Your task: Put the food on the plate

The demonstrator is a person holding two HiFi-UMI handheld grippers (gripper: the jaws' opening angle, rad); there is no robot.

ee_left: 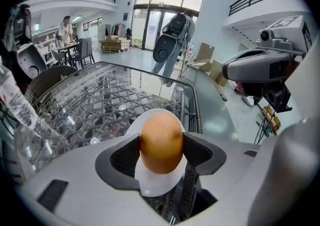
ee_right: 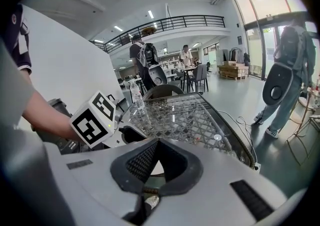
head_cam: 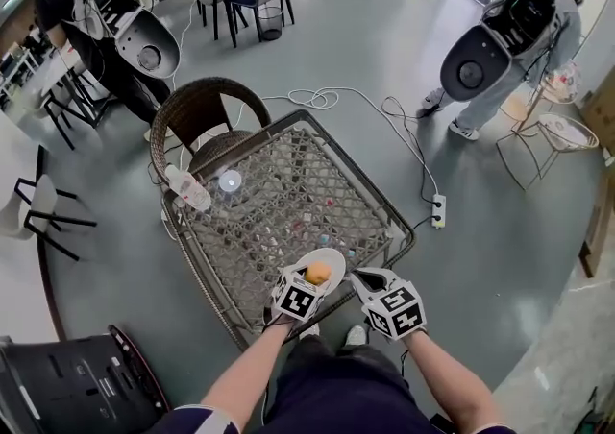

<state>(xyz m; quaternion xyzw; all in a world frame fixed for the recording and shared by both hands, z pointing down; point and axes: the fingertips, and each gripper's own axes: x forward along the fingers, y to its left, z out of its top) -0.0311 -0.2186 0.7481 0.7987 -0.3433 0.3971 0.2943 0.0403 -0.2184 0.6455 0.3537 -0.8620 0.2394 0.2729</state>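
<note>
An orange-brown, egg-shaped piece of food (ee_left: 161,142) sits between the jaws of my left gripper (ee_left: 161,145), whose dark pads press on both its sides. Directly below it a white plate (ee_left: 154,186) lies on the glass-topped wicker table (head_cam: 279,187). In the head view the food (head_cam: 318,273) shows over the plate (head_cam: 333,256) near the table's front edge, with my left gripper (head_cam: 309,280) just behind it. My right gripper (head_cam: 359,277) hovers to the plate's right. Its jaws (ee_right: 158,141) are shut and empty.
A plastic water bottle (head_cam: 186,188) lies at the table's left side beside a wicker chair (head_cam: 200,111). A cable and power strip (head_cam: 438,210) lie on the floor to the right. People with backpack rigs stand further off. A black case (head_cam: 82,386) sits at my left.
</note>
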